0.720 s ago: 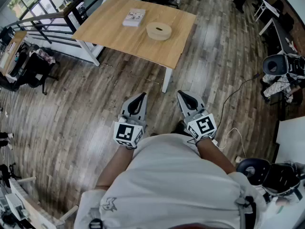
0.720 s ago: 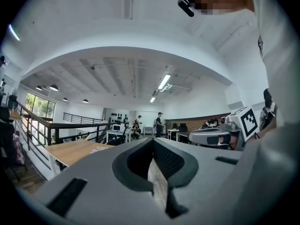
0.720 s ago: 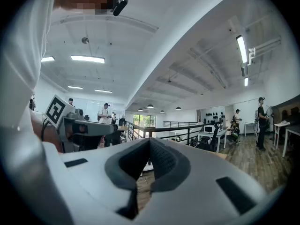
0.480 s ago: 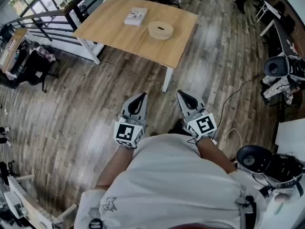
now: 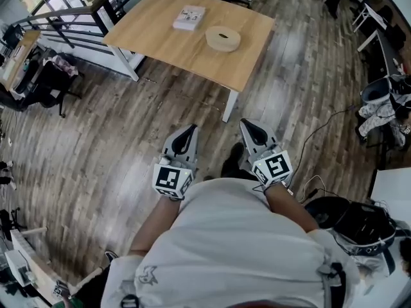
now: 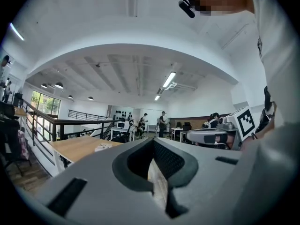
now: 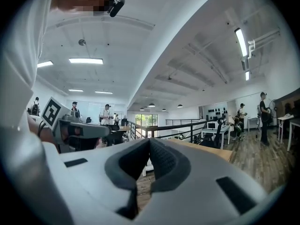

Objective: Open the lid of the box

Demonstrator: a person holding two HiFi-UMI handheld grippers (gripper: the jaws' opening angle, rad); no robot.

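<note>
A round light-wood box with its lid on sits on the wooden table far ahead. A flat white box lies beside it to the left. My left gripper and right gripper are held close to my body over the floor, well short of the table. Both point forward, and both have their jaws shut with nothing between them. In the left gripper view the shut jaws aim toward the table. The right gripper view shows its own shut jaws and the left gripper alongside.
Plank floor lies between me and the table. A black railing and a dark chair stand at the left. A cable trails on the floor at the right, near a black office chair. People stand far off in the room.
The table and its boxes have slid slightly right and nearer in the head view. A dark shoe now shows between the grippers. Both grippers keep the same pose, jaws shut.
</note>
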